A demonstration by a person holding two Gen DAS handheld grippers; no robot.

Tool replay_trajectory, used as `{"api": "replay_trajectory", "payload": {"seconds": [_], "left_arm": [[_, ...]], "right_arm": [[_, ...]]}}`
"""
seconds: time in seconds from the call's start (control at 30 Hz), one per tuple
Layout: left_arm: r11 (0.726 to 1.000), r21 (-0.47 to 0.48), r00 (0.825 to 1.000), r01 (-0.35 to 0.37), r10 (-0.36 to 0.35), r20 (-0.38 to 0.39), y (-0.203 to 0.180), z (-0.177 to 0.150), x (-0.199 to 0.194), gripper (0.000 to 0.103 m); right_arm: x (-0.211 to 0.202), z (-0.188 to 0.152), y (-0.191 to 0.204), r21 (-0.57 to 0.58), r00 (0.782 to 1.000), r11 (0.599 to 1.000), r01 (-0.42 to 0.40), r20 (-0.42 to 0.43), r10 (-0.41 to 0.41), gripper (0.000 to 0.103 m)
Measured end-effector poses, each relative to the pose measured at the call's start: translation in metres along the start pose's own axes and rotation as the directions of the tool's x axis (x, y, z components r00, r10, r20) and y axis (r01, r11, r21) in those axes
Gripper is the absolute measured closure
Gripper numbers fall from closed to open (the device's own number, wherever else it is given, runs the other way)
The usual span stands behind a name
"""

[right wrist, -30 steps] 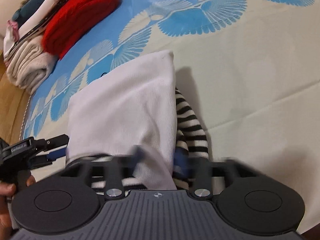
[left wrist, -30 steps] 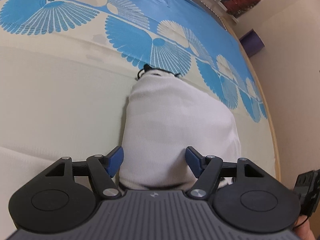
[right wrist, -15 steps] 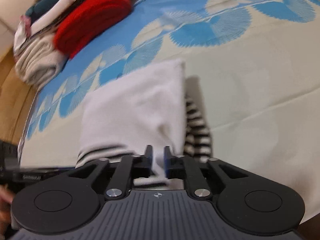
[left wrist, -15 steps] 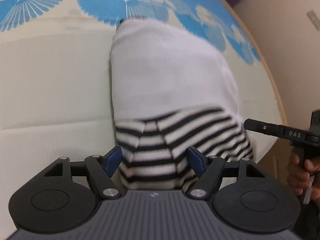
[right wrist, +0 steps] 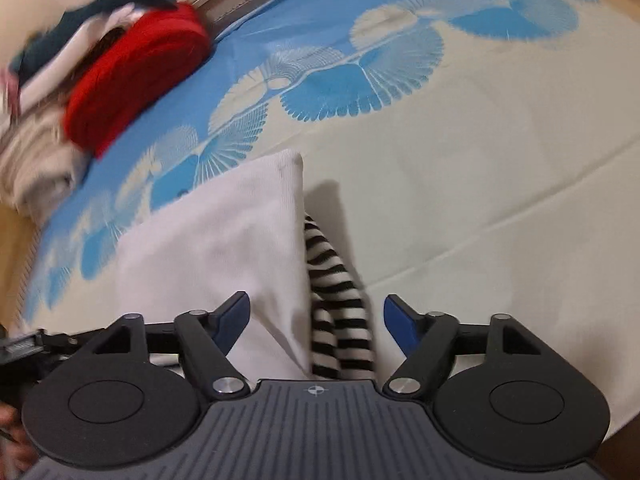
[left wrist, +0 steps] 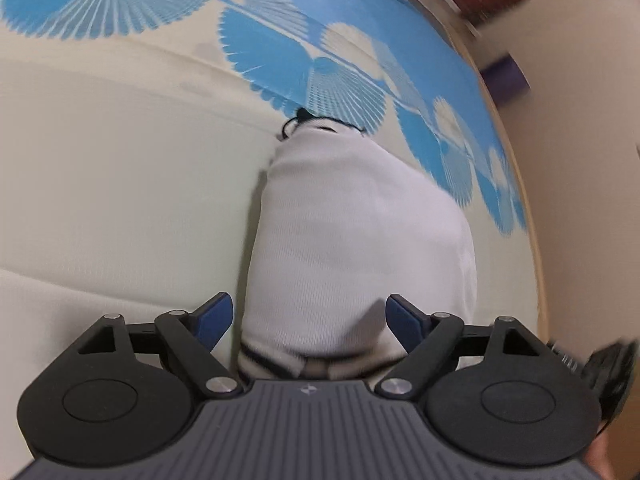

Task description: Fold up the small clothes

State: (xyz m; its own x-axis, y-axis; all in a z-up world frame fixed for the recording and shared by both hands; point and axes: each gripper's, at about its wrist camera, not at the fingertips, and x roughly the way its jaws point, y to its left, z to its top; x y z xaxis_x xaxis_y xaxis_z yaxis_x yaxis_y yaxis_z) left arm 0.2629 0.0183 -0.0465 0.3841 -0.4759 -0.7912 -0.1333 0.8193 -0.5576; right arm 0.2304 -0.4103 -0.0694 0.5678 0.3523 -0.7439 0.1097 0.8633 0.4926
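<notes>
A small white ribbed garment (left wrist: 352, 240) lies folded on the patterned cloth, with a black-and-white striped part (right wrist: 340, 304) showing at its near edge and right side. It also shows in the right wrist view (right wrist: 224, 248). My left gripper (left wrist: 308, 318) is open and empty, its fingers either side of the garment's near edge. My right gripper (right wrist: 316, 320) is open and empty over the garment's near right corner and the striped part. The right gripper's body (left wrist: 608, 364) shows at the lower right of the left wrist view.
The cream and blue fan-patterned cloth (right wrist: 480, 160) covers the table. A stack of folded clothes with a red garment (right wrist: 136, 80) on it sits at the far left. The wooden table edge (left wrist: 524, 208) curves along the right, with a purple object (left wrist: 504, 80) beyond it.
My right gripper was shut on the garment's near corner and has opened and let go. The striped edge that showed broadly in the left wrist view is now mostly under the white layer.
</notes>
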Motion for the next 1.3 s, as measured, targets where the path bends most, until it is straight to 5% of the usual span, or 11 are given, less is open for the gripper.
{"api": "replay_trajectory", "payload": {"seconds": [0.33,0.37,0.4,0.43,0.53,0.63,0.77,1.0,1.13,1.2,1.3], "left_arm": [[0.988,-0.143,0.997,0.06,-0.067,-0.048,0.015,0.015,0.048,0.005],[0.987,-0.142,0.996,0.068,-0.076,-0.048,0.014,0.016,0.051,0.005],[0.989,-0.131,0.996,0.073,-0.079,-0.044,0.013,0.017,0.053,0.007],[0.992,-0.11,0.997,0.069,-0.073,-0.037,0.01,0.017,0.053,0.013],[0.998,-0.034,0.999,0.051,-0.051,-0.001,0.001,0.019,0.045,0.044],[0.997,0.043,0.996,0.069,-0.071,0.05,-0.01,0.021,0.028,0.058],[0.988,0.146,0.986,0.042,-0.065,0.156,-0.018,0.026,-0.003,0.059],[0.992,0.122,0.95,-0.022,-0.017,0.311,0.003,0.047,-0.044,0.049],[0.99,0.054,0.926,-0.131,0.103,0.362,0.021,0.055,-0.058,0.037],[0.985,0.062,0.929,-0.162,0.131,0.347,0.026,0.052,-0.064,0.037],[0.981,0.128,0.962,-0.142,0.106,0.253,0.028,0.044,-0.061,0.037]], "right_arm": [[0.062,-0.001,0.007,-0.016,0.987,0.999,0.044,-0.155,-0.046,0.029],[0.063,0.001,0.008,-0.012,0.988,0.999,0.042,-0.15,-0.043,0.033],[0.063,0.001,0.009,-0.005,0.989,1.0,0.029,-0.147,-0.029,0.052],[0.065,0.002,0.009,0.016,0.988,1.0,-0.004,-0.151,0.006,0.072],[0.067,0.003,0.013,0.024,0.989,1.0,-0.02,-0.147,0.024,0.084],[0.063,0.004,0.016,0.038,0.992,0.999,-0.028,-0.122,0.033,0.09],[0.053,0.009,0.026,0.036,0.997,0.997,-0.067,-0.042,0.068,0.092],[0.045,0.015,0.087,-0.104,0.972,0.978,-0.183,0.132,0.196,0.093],[0.069,0.018,0.113,-0.15,0.985,0.986,-0.071,0.143,0.093,0.075],[0.078,0.017,0.119,-0.171,0.99,0.985,0.02,0.144,0.005,0.075],[0.077,0.016,0.12,-0.174,0.992,0.985,-0.005,0.125,0.027,0.07]]}}
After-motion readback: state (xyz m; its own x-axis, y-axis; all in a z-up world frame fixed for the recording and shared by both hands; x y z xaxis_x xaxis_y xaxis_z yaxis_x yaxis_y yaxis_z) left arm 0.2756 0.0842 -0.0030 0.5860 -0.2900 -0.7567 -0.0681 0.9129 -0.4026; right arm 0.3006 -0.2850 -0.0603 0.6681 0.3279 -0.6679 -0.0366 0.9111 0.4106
